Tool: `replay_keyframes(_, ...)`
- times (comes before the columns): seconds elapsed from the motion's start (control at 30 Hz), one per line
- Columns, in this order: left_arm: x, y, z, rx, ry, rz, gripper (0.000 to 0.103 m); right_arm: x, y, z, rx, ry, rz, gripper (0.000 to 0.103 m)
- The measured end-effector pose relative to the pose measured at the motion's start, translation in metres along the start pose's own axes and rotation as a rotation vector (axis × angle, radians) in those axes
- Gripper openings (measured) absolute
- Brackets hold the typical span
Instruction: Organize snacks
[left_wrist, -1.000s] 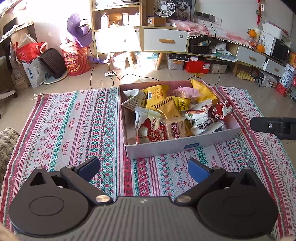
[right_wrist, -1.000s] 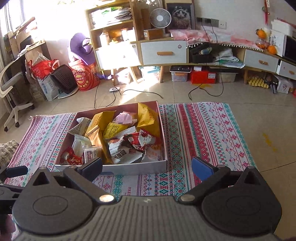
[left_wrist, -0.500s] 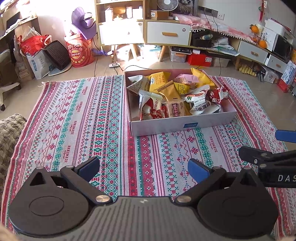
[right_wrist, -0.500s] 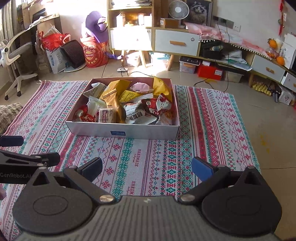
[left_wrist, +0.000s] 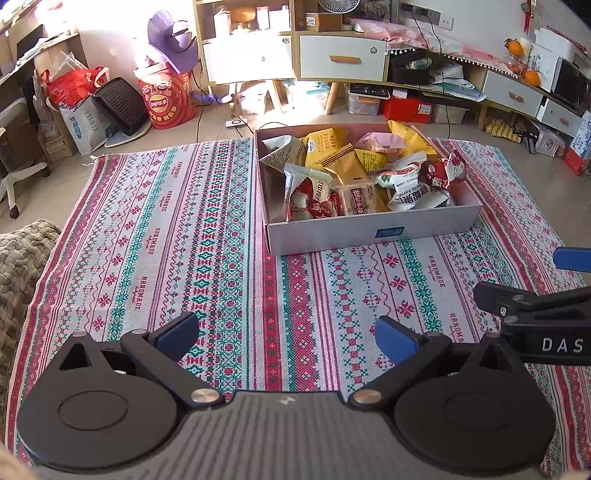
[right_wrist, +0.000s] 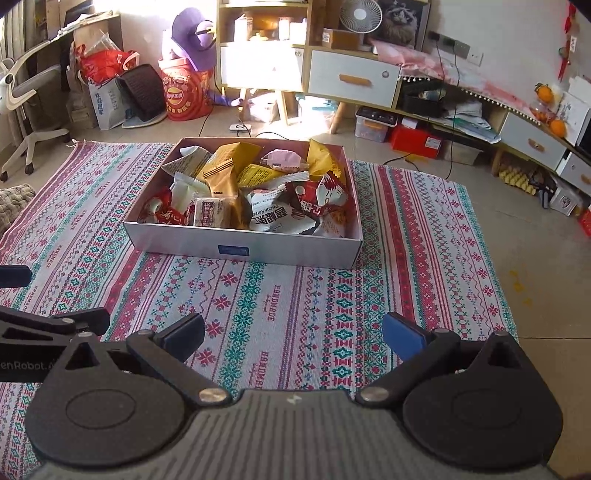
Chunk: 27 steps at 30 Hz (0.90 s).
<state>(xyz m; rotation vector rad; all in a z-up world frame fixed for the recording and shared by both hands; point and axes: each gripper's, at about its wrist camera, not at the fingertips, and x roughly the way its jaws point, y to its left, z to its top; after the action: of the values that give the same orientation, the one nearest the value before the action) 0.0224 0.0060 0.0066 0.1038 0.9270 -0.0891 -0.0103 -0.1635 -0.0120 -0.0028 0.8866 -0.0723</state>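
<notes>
Change: both tongs pulled back from the box (left_wrist: 373, 230) compared with a second ago; box now smaller and farther off in both wrist views, more rug (left_wrist: 177, 229) showing in front.
Meaning: reads as a retreat after filling, so the sorting looks near done or paused; nothing carried away.
Left tongs (left_wrist: 286, 334): spread wide, nothing between the pads, hovering over the near rug.
Right tongs (right_wrist: 293, 334): spread wide too, empty, just beside the left pair, seen at the right edge of the left view.
Snacks (right_wrist: 258, 192): piled loose inside the box, yellow, white and red packets overlapping, some tips poking above the rim.
Box place: on the rug, toward its far side, well apart from both tongs.
Edges: far box wall close to the rug's far border; bare floor (right_wrist: 517, 229) past the rug on the right.
Open room: broad stretch of rug left of the box and in front of it, free for setting packets out.
Clutter: cabinets (left_wrist: 341, 59) and bags (left_wrist: 74, 85) stand well behind, clear of any reach.
</notes>
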Motion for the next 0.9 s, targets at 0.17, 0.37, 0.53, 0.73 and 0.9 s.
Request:
replay_keyframes(0.17,0.0012,0.0008,0.0006,-0.002,0.006,-0.002,0.103,-0.0007,-0.0012,0.0004,0.005,-0.001,0.002,0.103)
replay_keyframes(0.37,0.0024,0.0004,0.0002,0.002,0.009,0.0,0.103,0.0,-0.0017,0.0009,0.011,0.003,0.009,0.103)
replay_keyframes(0.53,0.0023,0.0002,0.0001,0.008,0.011,-0.002,0.103,-0.0008,-0.0016,0.0008,0.013,0.0,0.009,0.103)
replay_keyframes(0.73,0.0024,-0.0003,0.0001,0.01,0.013,-0.001,0.103,0.0005,-0.0032,0.0008,0.02,0.007,0.01,0.103)
replay_keyframes(0.9,0.0022,-0.0009,0.0003,0.016,0.014,-0.001,0.103,0.0,-0.0027,0.0009,0.018,0.006,0.011,0.103)
